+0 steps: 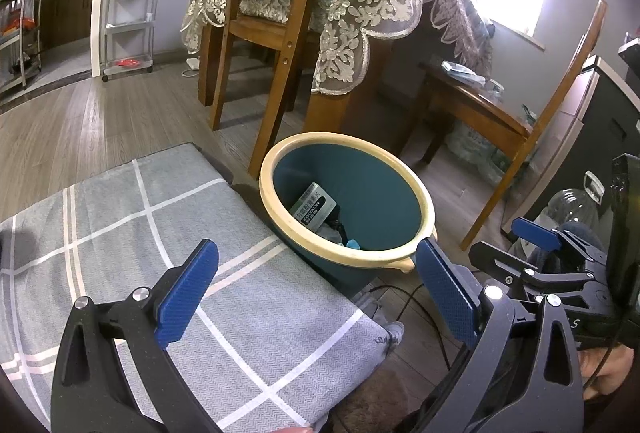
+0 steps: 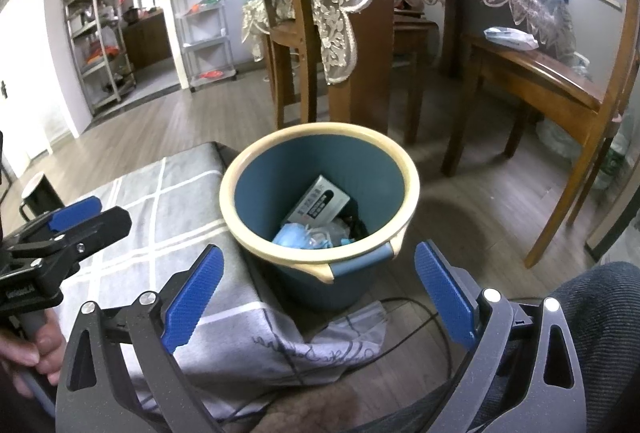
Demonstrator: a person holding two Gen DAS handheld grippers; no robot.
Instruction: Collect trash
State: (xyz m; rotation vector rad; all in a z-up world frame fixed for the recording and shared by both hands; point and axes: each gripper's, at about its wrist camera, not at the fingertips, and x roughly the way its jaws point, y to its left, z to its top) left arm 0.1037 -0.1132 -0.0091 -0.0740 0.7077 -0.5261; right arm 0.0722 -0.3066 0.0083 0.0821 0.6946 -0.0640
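Both grippers, left (image 1: pixel 316 289) and right (image 2: pixel 320 293), are gaping wide, holding nothing. Bedding (image 2: pixel 168 201) is lying left; the bin (image 2: pixel 320 253) beside it is half-hiding a box (image 2: pixel 322 203), mask (image 2: pixel 298 237) and unclear scraps. Chairs (image 2: pixel 560 97) are standing behind.

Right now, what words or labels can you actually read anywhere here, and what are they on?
"COLTALIN": on the grey box inside the bin.
Characters above that word on the box: too small to read.
Script on the grey cloth's hanging edge: blurred, unreadable.
White lettering on the left tool's black body: too blurred to read.
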